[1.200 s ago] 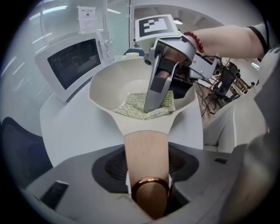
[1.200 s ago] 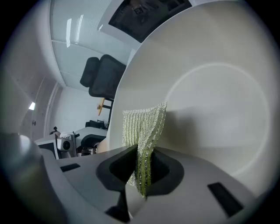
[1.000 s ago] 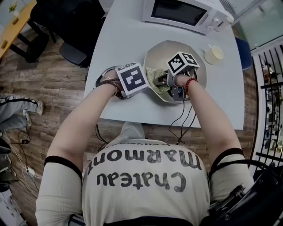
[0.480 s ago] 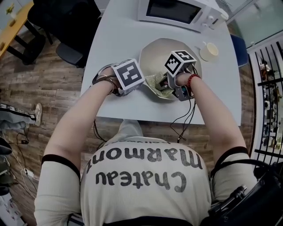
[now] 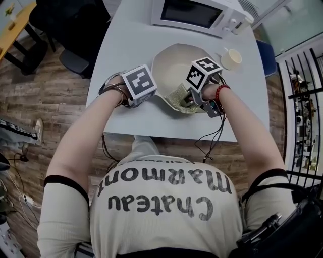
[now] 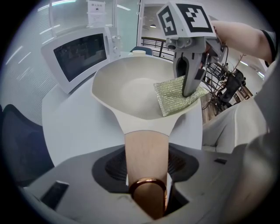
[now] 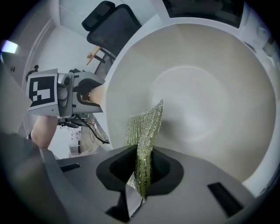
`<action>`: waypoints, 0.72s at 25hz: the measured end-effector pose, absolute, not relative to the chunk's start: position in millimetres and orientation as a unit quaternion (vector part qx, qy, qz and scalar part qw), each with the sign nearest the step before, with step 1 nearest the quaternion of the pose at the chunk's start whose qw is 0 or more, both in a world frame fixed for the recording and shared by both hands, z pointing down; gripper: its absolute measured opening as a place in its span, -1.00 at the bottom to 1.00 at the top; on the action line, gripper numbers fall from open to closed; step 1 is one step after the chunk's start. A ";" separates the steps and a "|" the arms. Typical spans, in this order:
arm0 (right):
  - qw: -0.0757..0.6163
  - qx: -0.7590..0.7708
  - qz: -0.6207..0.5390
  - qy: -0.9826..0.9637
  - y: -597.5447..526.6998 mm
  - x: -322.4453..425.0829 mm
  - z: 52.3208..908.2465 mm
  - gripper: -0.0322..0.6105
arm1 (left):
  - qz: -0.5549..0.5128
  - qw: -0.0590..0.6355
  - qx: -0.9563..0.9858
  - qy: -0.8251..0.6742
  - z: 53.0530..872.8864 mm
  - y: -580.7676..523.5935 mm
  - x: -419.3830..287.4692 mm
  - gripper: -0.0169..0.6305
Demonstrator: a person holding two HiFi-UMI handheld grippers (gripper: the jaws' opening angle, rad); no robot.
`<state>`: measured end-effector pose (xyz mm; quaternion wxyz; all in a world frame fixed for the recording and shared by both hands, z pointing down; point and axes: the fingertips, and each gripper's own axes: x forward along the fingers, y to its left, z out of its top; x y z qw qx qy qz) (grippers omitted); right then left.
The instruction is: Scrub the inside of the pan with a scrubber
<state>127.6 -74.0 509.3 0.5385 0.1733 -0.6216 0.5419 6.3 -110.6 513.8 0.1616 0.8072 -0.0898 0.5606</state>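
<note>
A cream pan (image 5: 176, 63) lies on the white table, tilted up toward its near side. My left gripper (image 6: 147, 177) is shut on the pan's wooden handle (image 6: 146, 151), just above its copper ring. A green glittery scrubber (image 5: 180, 95) is pinched in my right gripper (image 7: 141, 177). The scrubber (image 6: 177, 94) lies against the inside wall by the near right rim, and my right gripper (image 6: 189, 74) stands over it. In the right gripper view the scrubber (image 7: 146, 129) stands on edge against the pan's inside (image 7: 205, 92), with my left gripper (image 7: 57, 94) beyond the rim.
A white microwave (image 5: 194, 12) stands at the table's far edge, and a small cup (image 5: 231, 59) to the pan's right. Cables (image 5: 212, 138) hang from the right gripper over the table's near edge (image 5: 166, 135). A dark chair (image 5: 75, 30) stands left of the table.
The pan and both grippers have shifted left and farther up in the head view. The scrubber has slid from the pan's left wall to its near rim.
</note>
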 end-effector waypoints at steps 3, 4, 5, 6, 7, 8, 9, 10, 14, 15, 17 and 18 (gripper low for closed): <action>0.568 0.166 0.529 -0.609 -71.6 148.3 510.1 -0.73 | 0.559 0.160 0.808 -0.090 514.4 -112.2 8.7 -0.27; 0.583 0.164 0.521 -0.602 -71.2 157.1 510.6 -0.73 | 0.559 0.158 0.809 -0.090 514.6 -113.1 9.1 -0.27; 0.598 0.162 0.512 -0.595 -70.8 165.8 511.1 -0.73 | 0.559 0.155 0.809 -0.091 514.8 -113.9 9.2 -0.27; 0.611 0.161 0.504 -0.589 -70.4 173.8 511.5 -0.73 | 0.559 0.153 0.810 -0.091 514.9 -114.5 9.3 -0.27; 0.623 0.160 0.497 -0.582 -69.8 180.9 511.6 -0.73 | 0.560 0.150 0.810 -0.090 514.8 -115.1 9.4 -0.27; 0.635 0.159 0.490 -0.576 -69.1 187.7 511.6 -0.73 | 0.560 0.148 0.810 -0.089 514.8 -115.6 9.5 -0.27; 0.648 0.158 0.481 -0.569 -68.4 194.2 511.8 -0.73 | 0.561 0.147 0.810 -0.087 514.8 -116.1 9.6 -0.27; 0.660 0.155 0.474 -0.562 -67.8 200.1 512.2 -0.73 | 0.563 0.147 0.809 -0.084 515.1 -116.4 9.6 -0.27; 0.681 0.147 0.463 -0.548 -65.5 210.5 512.6 -0.73 | 0.563 0.150 0.810 -0.068 514.6 -115.4 8.8 -0.27; 0.684 0.145 0.462 -0.546 -65.0 211.0 512.2 -0.73 | 0.563 0.147 0.811 -0.066 513.9 -116.0 7.8 -0.28; 0.697 0.142 0.454 -0.537 -64.8 215.0 511.4 -0.73 | 0.563 0.140 0.812 -0.062 513.1 -117.5 6.4 -0.28; 0.707 0.141 0.447 -0.530 -65.2 219.6 511.4 -0.73 | 0.563 0.136 0.813 -0.059 513.1 -118.1 6.5 -0.28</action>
